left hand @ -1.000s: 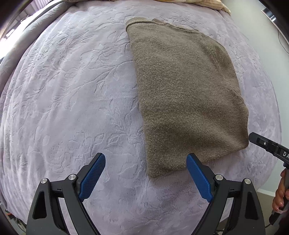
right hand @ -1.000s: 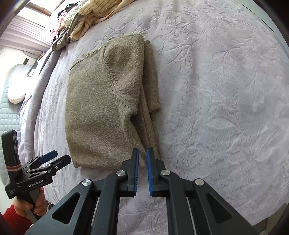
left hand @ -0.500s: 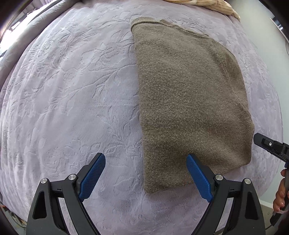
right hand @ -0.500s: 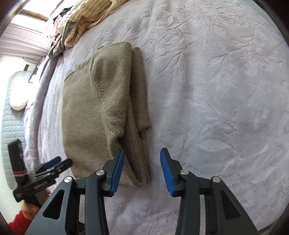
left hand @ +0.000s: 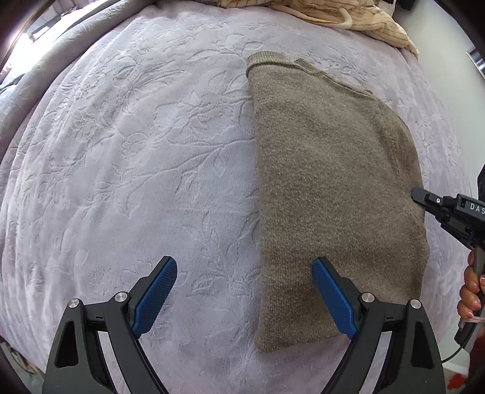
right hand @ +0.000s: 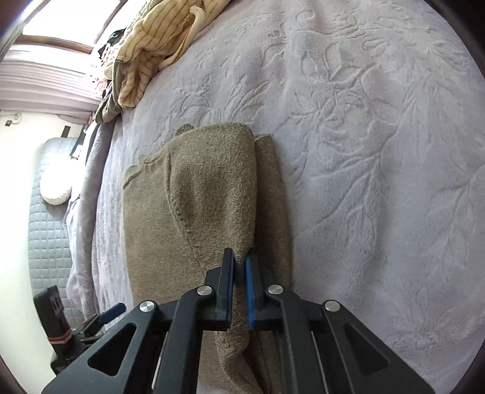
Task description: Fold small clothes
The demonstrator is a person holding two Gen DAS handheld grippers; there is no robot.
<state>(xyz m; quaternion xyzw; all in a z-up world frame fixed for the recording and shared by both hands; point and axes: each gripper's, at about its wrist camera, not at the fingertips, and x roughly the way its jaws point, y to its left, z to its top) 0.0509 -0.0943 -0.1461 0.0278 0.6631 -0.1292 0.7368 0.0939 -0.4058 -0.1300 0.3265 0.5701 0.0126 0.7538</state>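
fuzzy knit sweater (left hand: 333, 197); plush embossed bedspread (left hand: 136, 166); matt ribbed pads (left hand: 156, 298).

A bed fills both views, covered by a pale lilac blanket (left hand: 151, 169) embossed with leaves and branches. A grey quilt (left hand: 45, 69) runs along its far edge. At the head lies a heap of cream striped fabric (right hand: 148, 51). Daylight comes from a window (right hand: 60, 24) with a wooden frame, above pale moulding. Beside the bed stands a grey quilted panel (right hand: 45, 242) with a white cushion (right hand: 56, 189) on it. A plain light wall (left hand: 445, 85) borders the bed's other side
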